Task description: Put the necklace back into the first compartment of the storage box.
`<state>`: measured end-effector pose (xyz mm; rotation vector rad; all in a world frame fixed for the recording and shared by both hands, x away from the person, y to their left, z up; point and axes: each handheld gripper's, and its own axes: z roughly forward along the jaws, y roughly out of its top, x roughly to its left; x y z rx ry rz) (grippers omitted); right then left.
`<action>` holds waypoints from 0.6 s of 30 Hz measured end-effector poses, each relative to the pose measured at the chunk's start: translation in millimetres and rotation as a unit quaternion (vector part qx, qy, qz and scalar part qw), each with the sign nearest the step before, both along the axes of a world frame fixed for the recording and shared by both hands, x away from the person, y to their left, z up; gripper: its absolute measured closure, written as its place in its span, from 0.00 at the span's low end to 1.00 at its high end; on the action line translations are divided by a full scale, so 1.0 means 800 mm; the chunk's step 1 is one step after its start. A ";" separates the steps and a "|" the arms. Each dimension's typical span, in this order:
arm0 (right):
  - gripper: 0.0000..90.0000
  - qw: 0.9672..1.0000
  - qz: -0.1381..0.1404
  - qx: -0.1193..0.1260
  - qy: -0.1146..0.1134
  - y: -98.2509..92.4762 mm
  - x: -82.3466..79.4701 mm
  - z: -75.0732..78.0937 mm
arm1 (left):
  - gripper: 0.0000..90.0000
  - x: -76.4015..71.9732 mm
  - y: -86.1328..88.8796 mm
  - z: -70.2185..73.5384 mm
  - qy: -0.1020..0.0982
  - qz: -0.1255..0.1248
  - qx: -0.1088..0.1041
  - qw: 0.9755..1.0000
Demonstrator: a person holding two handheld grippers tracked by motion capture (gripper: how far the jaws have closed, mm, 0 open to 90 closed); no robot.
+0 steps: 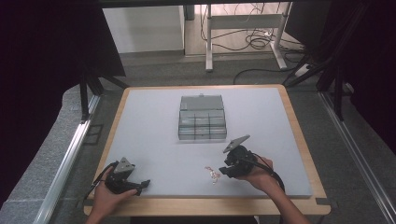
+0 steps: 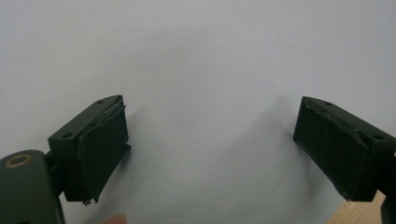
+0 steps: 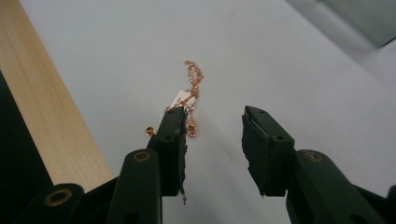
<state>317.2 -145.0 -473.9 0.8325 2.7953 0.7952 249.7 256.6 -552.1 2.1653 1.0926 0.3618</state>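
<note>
High view first: I stand at the near edge of a grey table point(image 1: 154, 140) with a wooden rim, a tool in each hand. My left gripper point(image 1: 140, 185) lies low by the near left corner, my left hand point(image 1: 108, 196) wrapped around its body and its jaws pointing to the right along the front edge. My right gripper point(image 1: 223, 171) sits right of the middle, held by my right hand point(image 1: 259, 176), its jaws pointing left at a small tangled copper-coloured chain point(image 1: 213, 174) that lies on the grey surface just beside the tips. Farther back, near the middle of the table, rests a clear plastic box point(image 1: 202, 117) with small compartments, its lid tipped open at the back; it is well apart from both tools. Left gripper view next: my two black jaws stand wide apart over bare grey surface, released, with nothing between them, and a sliver of the wooden rim shows at the lower right corner. Right gripper view last: my jaws are partly apart and not clamped on anything; the gap between them holds only bare table. The chain point(image 3: 191, 93), with a small pale tag point(image 3: 183, 99) among its loops, lies just past the tip of the jaw on the left of this view, and a few links sit right against that tip. The wooden rim point(image 3: 46, 107) runs along the left.
</note>
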 end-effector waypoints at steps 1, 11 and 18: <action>0.66 1.000 0.004 -0.003 0.007 0.004 0.000 -0.004 | 0.11 0.000 0.000 0.000 0.000 0.000 0.000 1.000; 0.70 0.999 0.016 -0.020 0.027 0.015 -0.001 -0.019 | 0.11 0.000 0.000 0.000 0.000 0.000 0.000 1.000; 0.73 0.998 0.026 -0.040 0.035 0.028 -0.001 -0.031 | 0.11 0.000 0.000 0.000 0.000 0.000 0.000 1.000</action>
